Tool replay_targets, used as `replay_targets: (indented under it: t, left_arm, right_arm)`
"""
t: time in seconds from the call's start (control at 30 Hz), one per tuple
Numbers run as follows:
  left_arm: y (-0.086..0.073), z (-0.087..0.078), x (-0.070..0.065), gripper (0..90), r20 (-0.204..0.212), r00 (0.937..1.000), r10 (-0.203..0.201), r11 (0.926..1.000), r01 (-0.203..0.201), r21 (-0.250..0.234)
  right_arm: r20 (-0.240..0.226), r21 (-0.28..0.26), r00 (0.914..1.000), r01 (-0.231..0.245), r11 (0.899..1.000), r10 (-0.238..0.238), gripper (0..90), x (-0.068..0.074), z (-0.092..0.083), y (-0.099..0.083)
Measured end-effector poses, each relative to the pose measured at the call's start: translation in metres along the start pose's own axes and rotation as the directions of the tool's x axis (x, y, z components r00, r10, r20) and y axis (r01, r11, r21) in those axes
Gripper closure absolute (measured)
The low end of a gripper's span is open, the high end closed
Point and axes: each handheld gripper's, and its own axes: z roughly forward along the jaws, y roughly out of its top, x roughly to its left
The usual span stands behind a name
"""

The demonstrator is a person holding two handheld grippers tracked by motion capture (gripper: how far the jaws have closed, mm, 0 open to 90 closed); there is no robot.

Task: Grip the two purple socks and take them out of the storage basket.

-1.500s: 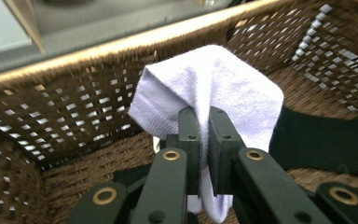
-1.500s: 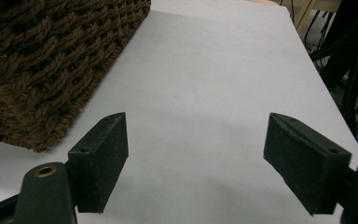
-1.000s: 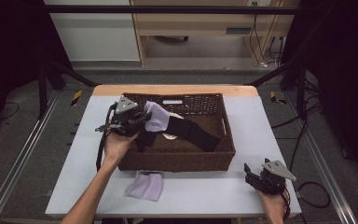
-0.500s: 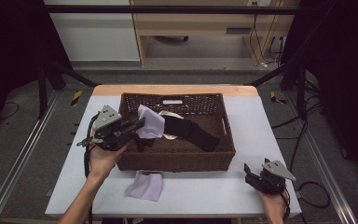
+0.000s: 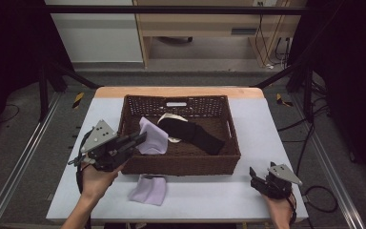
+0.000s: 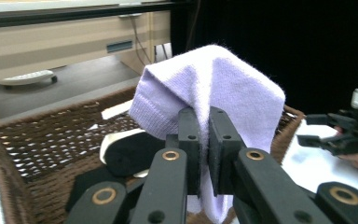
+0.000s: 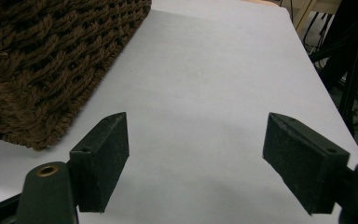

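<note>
My left gripper (image 5: 140, 138) (image 6: 204, 140) is shut on a lilac sock (image 5: 153, 138) (image 6: 214, 88), which hangs from its jaws over the left end of the brown wicker basket (image 5: 181, 164) (image 6: 37, 140). Inside the basket lie a black sock (image 5: 195, 134) (image 6: 121, 158) and a cream sock (image 5: 169, 119) (image 6: 116, 140). A second lilac sock (image 5: 147, 189) lies flat on the white table in front of the basket. My right gripper (image 5: 253, 177) (image 7: 196, 154) rests open near the table's front right corner, nothing between its jaws.
The basket's side (image 7: 51, 60) stands close to the left of my right gripper. White tabletop (image 5: 267, 129) (image 7: 205, 84) runs along the right of the basket. A wooden desk (image 5: 205, 24) stands behind the table, and metal frame rails (image 5: 24, 157) flank it.
My left gripper has pulled back to the left and risen a little, drawing the lilac sock from the basket's middle to its left end. The right gripper has stayed put.
</note>
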Motion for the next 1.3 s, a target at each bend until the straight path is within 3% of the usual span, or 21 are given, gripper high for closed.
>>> replay_targets:
  t: [0.27,0.63,0.83,1.1,1.3]
  left_arm:
    - [-0.023,0.0,-0.016,83.8,0.036,0.9992,0.018,0.999,-0.019,0.04]
    - [-0.059,0.006,-0.025,83.8,0.085,0.9963,-0.014,0.9937,0.005,0.112]
    - [-0.072,0.011,-0.029,83.8,0.088,0.996,-0.019,0.9886,0.006,0.15]
    - [-0.093,0.018,-0.033,83.8,0.101,0.9945,-0.025,0.9751,0.002,0.222]
    - [-0.108,0.032,-0.037,83.8,0.114,0.9932,-0.024,0.9575,-0.009,0.288]
  right_arm:
    - [0.0,0.0,1.0,0.001,1.0,-0.001,22.7,0.0,0.0,0.0]
    - [-0.001,0.0,1.0,0.001,1.0,-0.001,22.7,0.0,0.0,0.0]
    - [-0.001,-0.003,1.0,-0.001,1.0,0.001,22.8,0.0,-0.001,0.0]
    - [-0.004,-0.004,1.0,-0.001,1.0,0.001,22.9,0.0,-0.001,0.0]
    - [-0.002,-0.005,1.0,0.004,1.0,-0.004,22.9,0.0,-0.001,0.0]
